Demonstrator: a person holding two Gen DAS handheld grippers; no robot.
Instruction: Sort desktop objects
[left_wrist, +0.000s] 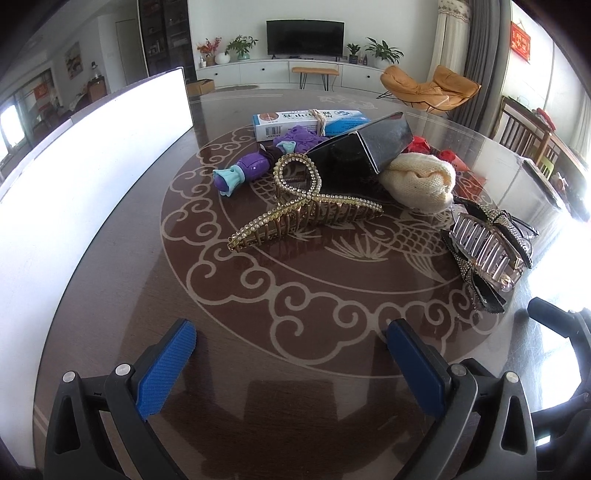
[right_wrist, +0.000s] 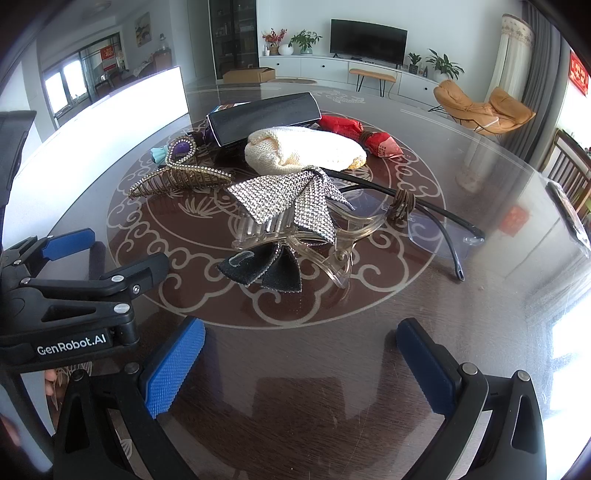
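Spreading across a round dark table (left_wrist: 110, 295) with a pale cloud-and-fish pattern, a heap of small household things sits near the centre while two hand-held grippers hover low over the bare near edge. A long white panel (left_wrist: 92, 155) runs along the table's left side. At the back of the heap lies a black box (right_wrist: 262, 118), tipped on its side, with a blue-and-white carton (left_wrist: 310, 122) behind it. A cream knitted cloth (right_wrist: 303, 151) rests against the box, and a red wrapped packet (right_wrist: 354, 134) lies just behind the cloth. In front, a gold hair claw (left_wrist: 306, 210) set with clear stones stands on its teeth beside a purple toy (left_wrist: 247, 170) with pale blue ends. Nearer the right gripper, a clear hair claw (right_wrist: 291, 225) with a sparkling bow lies on its side, touching a pair of glasses (right_wrist: 424, 221) with dark arms. The left gripper (left_wrist: 291, 350) has its blue-padded fingers spread wide, holding nothing. The right gripper (right_wrist: 299, 350) is likewise spread and empty.
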